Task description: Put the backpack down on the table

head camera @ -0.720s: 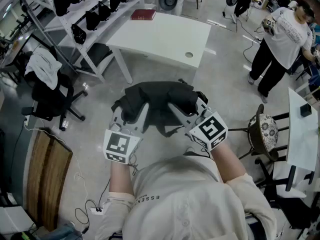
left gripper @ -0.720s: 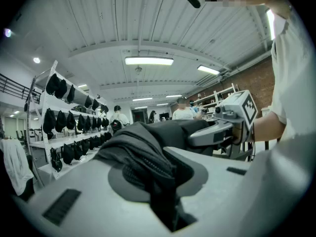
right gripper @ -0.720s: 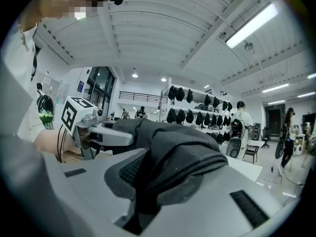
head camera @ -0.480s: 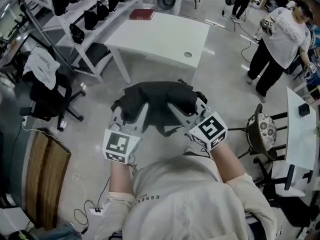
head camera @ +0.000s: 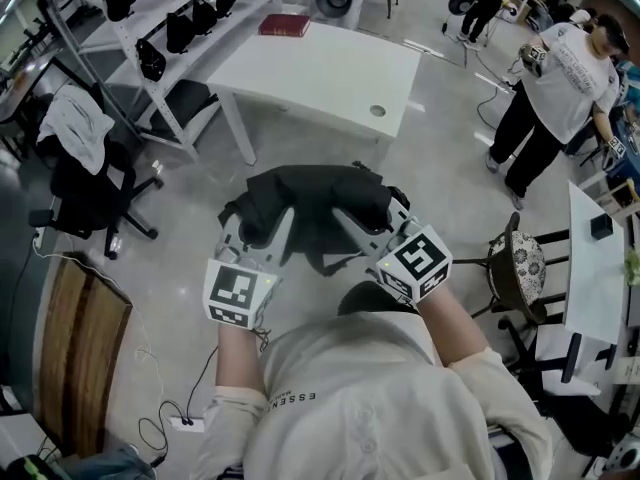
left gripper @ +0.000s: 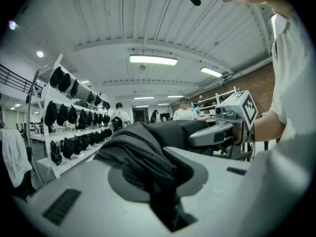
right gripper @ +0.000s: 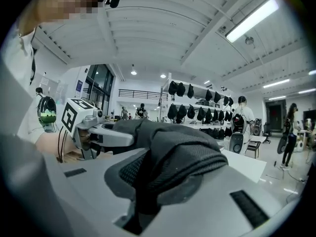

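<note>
While carried clear of any surface, backpack (head camera: pixel 310 200): black, soft, slumped into folds; hangs over the grey floor (head camera: pixel 190 183), between the person (head camera: pixel 350 398) and the white worktop (head camera: pixel 330 73), apart from it.
Fabric detail: zip line along a fold in left gripper view; mesh padded panel in right gripper view; loose strap (head camera: pixel 335 261) droops underneath.
Left hand-held gripper (head camera: pixel 262 226): jaws nipped on a black fold at the bag's left side.
Right hand-held gripper (head camera: pixel 377 218): jaws nipped on the mesh fold at its right side.
Worktop: red book (head camera: pixel 285 26) at far corner; cable hole (head camera: pixel 377 110) near right edge.
Background: rack of black bags (head camera: pixel 170 33); bystander (head camera: pixel 560 78) at right.
</note>
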A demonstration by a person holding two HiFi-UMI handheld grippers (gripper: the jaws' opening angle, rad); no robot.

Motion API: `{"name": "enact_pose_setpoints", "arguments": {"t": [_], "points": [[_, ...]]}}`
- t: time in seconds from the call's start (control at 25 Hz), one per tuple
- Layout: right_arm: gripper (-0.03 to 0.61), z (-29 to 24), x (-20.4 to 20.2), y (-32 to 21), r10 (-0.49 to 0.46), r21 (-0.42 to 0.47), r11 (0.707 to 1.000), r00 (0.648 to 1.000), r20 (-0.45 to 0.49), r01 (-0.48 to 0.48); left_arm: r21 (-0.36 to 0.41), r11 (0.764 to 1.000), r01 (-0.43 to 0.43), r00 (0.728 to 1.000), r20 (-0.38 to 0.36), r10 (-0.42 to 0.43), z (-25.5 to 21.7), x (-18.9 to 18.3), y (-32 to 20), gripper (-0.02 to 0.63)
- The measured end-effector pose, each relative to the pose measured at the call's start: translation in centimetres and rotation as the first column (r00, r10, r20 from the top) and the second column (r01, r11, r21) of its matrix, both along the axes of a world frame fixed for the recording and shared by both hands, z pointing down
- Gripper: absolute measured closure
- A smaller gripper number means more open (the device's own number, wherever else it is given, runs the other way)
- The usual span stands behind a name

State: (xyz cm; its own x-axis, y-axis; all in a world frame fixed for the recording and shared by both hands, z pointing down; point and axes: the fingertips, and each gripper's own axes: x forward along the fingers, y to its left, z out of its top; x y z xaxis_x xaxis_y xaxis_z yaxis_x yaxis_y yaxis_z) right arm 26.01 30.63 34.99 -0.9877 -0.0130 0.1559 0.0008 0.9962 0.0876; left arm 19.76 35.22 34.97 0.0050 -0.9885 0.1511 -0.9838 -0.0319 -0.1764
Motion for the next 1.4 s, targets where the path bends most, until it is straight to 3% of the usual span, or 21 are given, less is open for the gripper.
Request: {"name": "enact_pose_setpoints", "arguments": {"t": [0.36, 0.72, 1.0, 1.4], "points": [[0.509, 2.8, -5.7, -2.6, -0.088, -0.063, 0.994, 0.996, -0.023, 0.086, -0.054, 0.995, 0.089, 0.995, -0.029, -0.091, 2.9, -5.6, -2.0, 0.537], [0.509, 2.1, -15.9, -11.7, -0.176, -0.080, 0.981, 0.984, 0.005, 0.176, -0.068, 0.984, 0.162, 0.986, -0.014, -0.163, 1.7, -15.2, -10.6, 0.536], [0.509, -0.3, -23.8, -21.5, -0.172, -0.057, 0.983, 0.984, 0.039, 0.174, -0.053, 0.988, 0.142, 0.990, 0.013, -0.141, -0.7, -23.2, -20.4, 0.535], [0.508, -2.9, -29.4, -34.2, -0.046, 0.002, 0.999, 0.997, 0.065, 0.046, 0.009, 0.999, 0.038, 0.999, 0.032, -0.039, -3.1, -29.2, -33.6, 0.535]]}}
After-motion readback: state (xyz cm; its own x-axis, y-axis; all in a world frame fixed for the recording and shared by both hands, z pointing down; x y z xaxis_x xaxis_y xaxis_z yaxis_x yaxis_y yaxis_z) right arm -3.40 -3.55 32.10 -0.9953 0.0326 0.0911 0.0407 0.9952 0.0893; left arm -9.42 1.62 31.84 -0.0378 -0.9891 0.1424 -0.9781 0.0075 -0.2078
